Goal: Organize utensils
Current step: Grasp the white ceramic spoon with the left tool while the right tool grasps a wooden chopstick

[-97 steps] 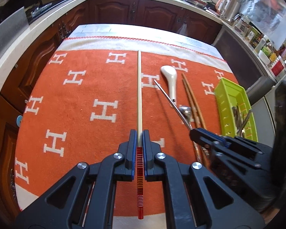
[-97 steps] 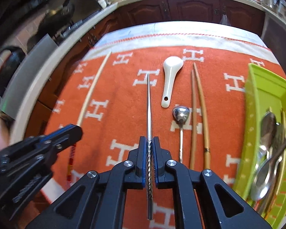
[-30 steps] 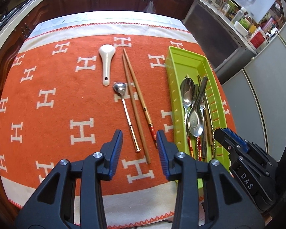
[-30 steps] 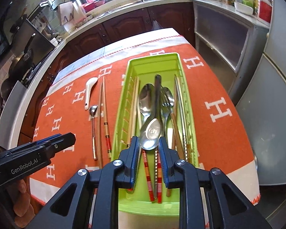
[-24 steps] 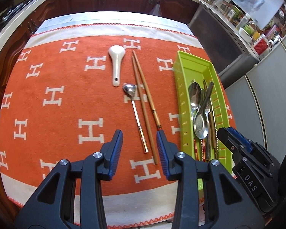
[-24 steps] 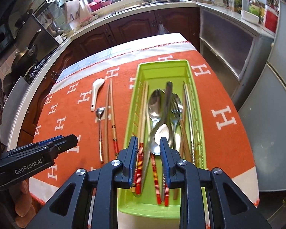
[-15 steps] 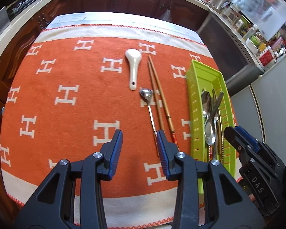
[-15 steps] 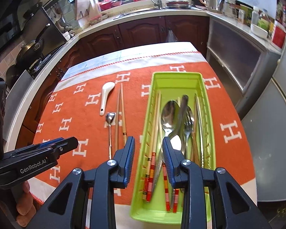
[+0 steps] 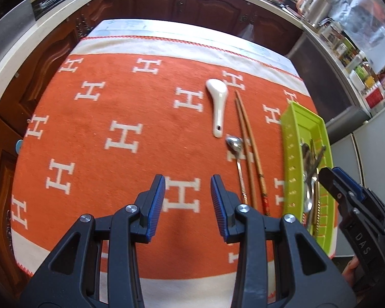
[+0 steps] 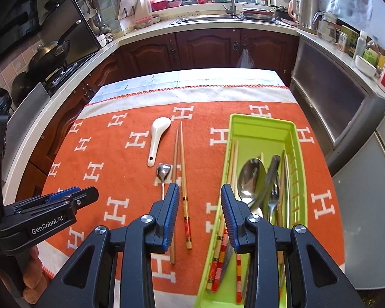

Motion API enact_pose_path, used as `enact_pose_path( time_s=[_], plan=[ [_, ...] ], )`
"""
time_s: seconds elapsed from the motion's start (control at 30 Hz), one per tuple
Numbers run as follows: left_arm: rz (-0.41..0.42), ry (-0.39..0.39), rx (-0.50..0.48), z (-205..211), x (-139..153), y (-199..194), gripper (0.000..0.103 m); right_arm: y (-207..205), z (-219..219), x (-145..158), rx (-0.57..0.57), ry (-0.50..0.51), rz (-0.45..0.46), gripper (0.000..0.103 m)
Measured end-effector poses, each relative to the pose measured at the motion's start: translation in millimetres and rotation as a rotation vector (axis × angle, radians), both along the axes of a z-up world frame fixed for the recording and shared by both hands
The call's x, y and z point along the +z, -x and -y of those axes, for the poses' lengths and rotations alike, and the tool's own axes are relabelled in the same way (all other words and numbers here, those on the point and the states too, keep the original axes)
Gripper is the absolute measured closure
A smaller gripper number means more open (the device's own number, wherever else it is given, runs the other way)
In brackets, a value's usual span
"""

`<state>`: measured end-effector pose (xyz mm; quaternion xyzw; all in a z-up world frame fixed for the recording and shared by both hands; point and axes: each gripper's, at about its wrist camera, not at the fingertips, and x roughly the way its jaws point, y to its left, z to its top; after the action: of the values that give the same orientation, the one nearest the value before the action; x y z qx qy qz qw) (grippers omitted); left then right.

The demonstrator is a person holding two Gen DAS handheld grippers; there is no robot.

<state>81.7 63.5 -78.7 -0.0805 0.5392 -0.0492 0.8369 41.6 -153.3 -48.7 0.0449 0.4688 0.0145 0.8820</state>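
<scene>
- Utensils still on the orange cloth patterned with white H letters: a white ceramic soup spoon, a small metal spoon and a pair of brown wooden chopsticks, lying side by side.
- At three o'clock from them, a lime-green plastic tray holds spoons, a fork and chopsticks.
- Left gripper: jaws parted, empty, above bare cloth.
- Right gripper: jaws parted after just opening, empty, over the tray's left rim.

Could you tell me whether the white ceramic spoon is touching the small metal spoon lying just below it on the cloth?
Apart. The right wrist view shows orange cloth between the white ceramic spoon handle tip and the small metal spoon bowl.
</scene>
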Motion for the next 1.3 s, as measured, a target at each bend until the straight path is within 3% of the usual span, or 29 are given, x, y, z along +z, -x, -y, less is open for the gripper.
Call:
enact_pose_path(
  time_s=[0.47, 0.73, 0.93, 1.13, 1.3],
  plan=[
    [0.032, 0.009, -0.048, -12.9, -14.3, -45.6, 0.07, -76.3, -15.8, -25.7, 0.052, -0.108, -0.085, 0.069],
    [-0.032, 0.098, -0.111, 1.2, -38.2, -93.1, 0.07, -135.1, -14.8, -70.7, 0.053, -0.188, -0.193, 0.072],
    [-0.067, 0.125, -0.133, 19.3, -55.8, -134.8, 0.07, -174.8, -15.1, -107.9, 0.074, -0.162, -0.293, 0.085],
    [-0.112, 0.124, -0.135, 34.8, -77.1, -158.4, 0.07, -181.9, -22.8, -127.9, 0.107, -0.094, -0.334, 0.086],
    [-0.102, 0.125, -0.141, 41.1, -84.3, -165.4, 0.069, -177.3, -29.2, -135.4, 0.133, -0.044, -0.324, 0.096]
  ],
)
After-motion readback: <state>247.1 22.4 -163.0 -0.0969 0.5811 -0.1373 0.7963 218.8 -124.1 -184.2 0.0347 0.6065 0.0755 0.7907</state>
